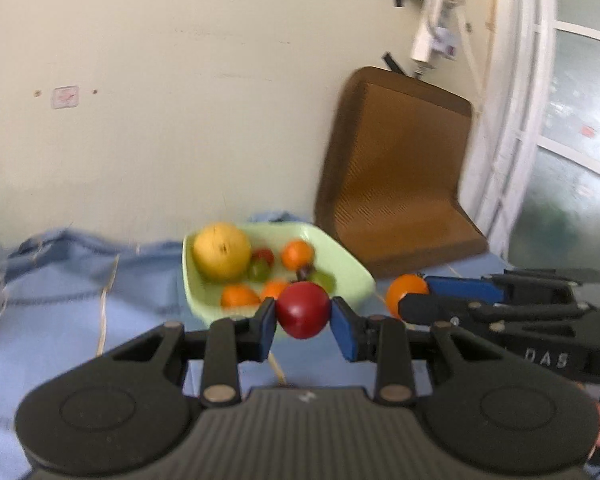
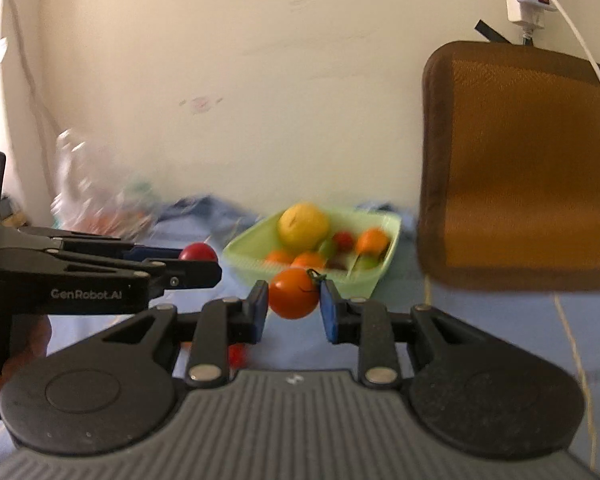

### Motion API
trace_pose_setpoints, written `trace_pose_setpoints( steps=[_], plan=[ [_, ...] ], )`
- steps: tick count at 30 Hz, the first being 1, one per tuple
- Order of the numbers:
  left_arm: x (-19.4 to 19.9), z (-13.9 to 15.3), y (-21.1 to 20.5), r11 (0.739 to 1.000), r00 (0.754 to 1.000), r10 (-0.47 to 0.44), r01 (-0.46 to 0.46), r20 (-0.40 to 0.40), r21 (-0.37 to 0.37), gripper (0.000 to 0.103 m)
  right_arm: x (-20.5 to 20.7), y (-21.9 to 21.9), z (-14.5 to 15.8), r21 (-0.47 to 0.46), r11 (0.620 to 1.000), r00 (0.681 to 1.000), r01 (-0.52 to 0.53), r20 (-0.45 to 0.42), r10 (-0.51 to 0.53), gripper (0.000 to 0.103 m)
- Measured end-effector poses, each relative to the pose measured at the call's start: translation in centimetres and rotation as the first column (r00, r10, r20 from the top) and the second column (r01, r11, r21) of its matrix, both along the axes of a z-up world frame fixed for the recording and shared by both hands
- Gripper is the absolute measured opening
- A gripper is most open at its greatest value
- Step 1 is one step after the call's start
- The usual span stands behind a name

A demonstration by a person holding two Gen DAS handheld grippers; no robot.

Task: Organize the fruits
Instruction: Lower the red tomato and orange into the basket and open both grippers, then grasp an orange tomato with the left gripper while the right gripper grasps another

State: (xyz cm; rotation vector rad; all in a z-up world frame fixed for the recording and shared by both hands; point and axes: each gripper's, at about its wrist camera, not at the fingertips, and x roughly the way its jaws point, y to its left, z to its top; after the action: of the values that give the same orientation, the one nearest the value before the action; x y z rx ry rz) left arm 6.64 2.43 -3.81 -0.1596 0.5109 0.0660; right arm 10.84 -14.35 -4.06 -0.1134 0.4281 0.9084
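Observation:
My left gripper (image 1: 303, 318) is shut on a red apple (image 1: 303, 309) and holds it above the blue cloth, just short of a pale green tray (image 1: 352, 270). The tray holds a large yellow fruit (image 1: 221, 255), several small orange fruits, grapes and a red strawberry. My right gripper (image 2: 293, 305) is shut on an orange fruit with a green stem (image 2: 294, 293), also in front of the tray (image 2: 384, 270). The right gripper shows in the left wrist view (image 1: 414, 298), holding its orange fruit (image 1: 405, 289). The left gripper shows in the right wrist view (image 2: 204, 260).
A brown mesh chair (image 1: 396, 176) stands right of the tray against a cream wall. A blue cloth (image 1: 60, 312) covers the table. A blurred clear plastic bag (image 2: 96, 200) lies at the far left. A small red fruit (image 2: 238, 356) lies on the cloth under the right gripper.

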Motion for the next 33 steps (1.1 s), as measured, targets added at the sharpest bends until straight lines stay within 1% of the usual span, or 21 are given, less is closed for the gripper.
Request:
trace_pose_setpoints(
  steps=[4,8,10,11,15,19,22,24,25,27,31,33],
  plan=[
    [4.7,-0.9,1.8,1.0,0.999,0.027,-0.027,-0.043,0.011,0.03,4.0,2.4,-0.9,-0.031,0.999,1.0,0.022,-0.014,-0.023,0.031],
    [7.4,-2.6,3.0,0.999,0.994,0.041,-0.04,-0.098,0.015,0.031,6.4,4.1,-2.5,-0.074,0.997,0.999,0.023,-0.042,-0.026,0.032],
    [8.1,-3.2,3.3,0.999,0.992,0.046,-0.043,-0.119,0.027,0.044,6.6,4.6,-3.0,-0.087,0.996,0.999,0.026,-0.038,-0.03,0.033],
    [8.1,-3.3,3.4,0.998,0.991,0.052,-0.049,-0.12,0.029,0.046,6.6,4.7,-3.1,-0.09,0.996,0.999,0.029,-0.034,-0.032,0.033],
    [6.5,-2.2,4.6,0.998,0.995,0.066,-0.067,-0.076,-0.017,0.047,5.8,4.2,-2.3,-0.047,0.998,0.999,0.037,-0.029,-0.038,0.033],
    [2.5,-0.3,5.7,0.99,0.994,0.11,-0.112,-0.018,-0.081,0.047,3.6,2.9,-1.2,-0.011,1.0,0.999,0.011,-0.036,-0.011,0.033],
    [-1.1,-0.2,5.8,0.984,0.99,0.141,-0.142,-0.01,-0.111,0.047,0.7,2.2,-1.3,-0.013,0.999,0.998,-0.047,-0.047,0.046,0.033],
    [-3.5,-0.8,5.7,0.981,0.989,0.15,-0.15,-0.011,-0.127,0.047,-1.4,1.9,-2.0,-0.032,0.995,0.994,-0.095,-0.056,0.094,0.033],
    [-4.5,-1.3,5.5,0.98,0.989,0.149,-0.15,-0.016,-0.133,0.052,-2.4,1.9,-2.4,-0.045,0.992,0.992,-0.115,-0.058,0.112,0.033],
    [-5.8,-2.3,5.0,0.981,0.989,0.142,-0.145,-0.033,-0.128,0.057,-4.2,2.4,-3.4,-0.089,0.985,0.989,-0.147,-0.045,0.144,0.033],
    [-6.5,-4.5,3.9,0.987,0.99,0.106,-0.116,-0.09,-0.108,0.057,-6.3,3.9,-4.2,-0.171,0.968,0.983,-0.183,-0.003,0.186,0.033],
    [-6.8,-5.0,3.6,0.989,0.99,0.104,-0.113,-0.094,-0.095,0.057,-6.8,5.0,-4.1,-0.211,0.957,0.975,-0.198,0.055,0.214,0.033]
  ],
)
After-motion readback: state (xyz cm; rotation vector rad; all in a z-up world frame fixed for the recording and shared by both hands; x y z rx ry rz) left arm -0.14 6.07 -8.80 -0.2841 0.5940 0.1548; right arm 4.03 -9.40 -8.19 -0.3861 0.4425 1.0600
